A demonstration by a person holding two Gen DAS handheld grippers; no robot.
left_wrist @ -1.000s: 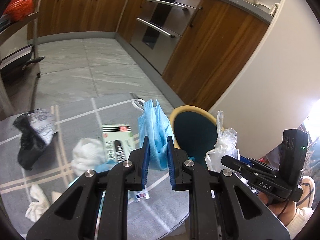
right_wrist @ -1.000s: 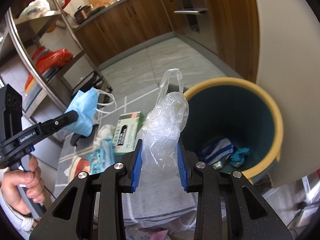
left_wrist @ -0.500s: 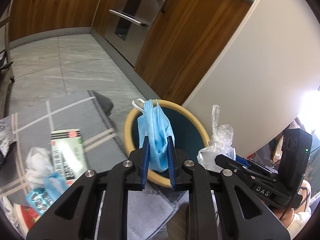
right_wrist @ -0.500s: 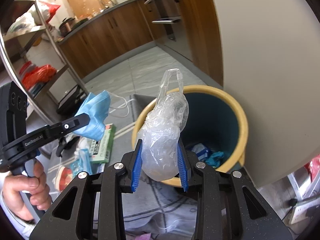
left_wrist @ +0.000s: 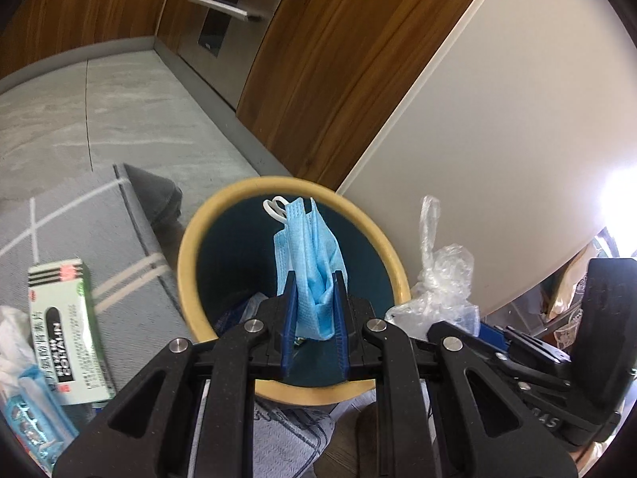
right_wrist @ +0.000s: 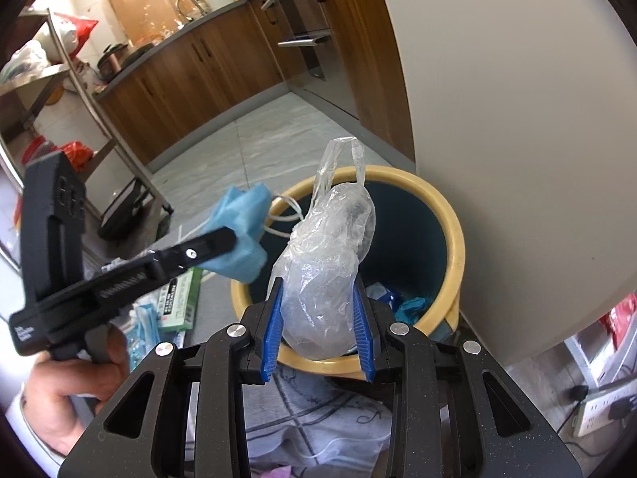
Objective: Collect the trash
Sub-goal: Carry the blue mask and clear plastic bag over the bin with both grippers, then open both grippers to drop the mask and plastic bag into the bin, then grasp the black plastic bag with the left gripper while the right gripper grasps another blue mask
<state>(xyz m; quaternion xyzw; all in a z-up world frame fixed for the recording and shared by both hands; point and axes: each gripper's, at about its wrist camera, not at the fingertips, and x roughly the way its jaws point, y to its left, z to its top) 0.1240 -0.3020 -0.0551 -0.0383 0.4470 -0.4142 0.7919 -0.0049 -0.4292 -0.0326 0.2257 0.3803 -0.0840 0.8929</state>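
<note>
My left gripper (left_wrist: 314,279) is shut on a blue face mask (left_wrist: 310,255) and holds it over the mouth of the round bin (left_wrist: 191,239), which has a yellow rim and a dark teal inside. My right gripper (right_wrist: 318,283) is shut on a crumpled clear plastic bag (right_wrist: 330,263) above the bin's (right_wrist: 458,235) near rim. The bag also shows in the left wrist view (left_wrist: 442,283), right of the bin. The mask (right_wrist: 243,235) and left gripper (right_wrist: 235,247) show in the right wrist view, left of the bag. Blue trash (right_wrist: 410,304) lies in the bin.
A green-and-white box (left_wrist: 63,326), white tissue (left_wrist: 12,342) and a blue packet (left_wrist: 28,414) lie on the grey rug (left_wrist: 79,219) left of the bin. A white wall panel (left_wrist: 497,119) stands right behind the bin. Wooden cabinets (left_wrist: 318,59) line the far side.
Both grippers have moved forward with their loads. The mask now hangs over the bin's opening and the bag is above its near rim. Both grips are unchanged.
</note>
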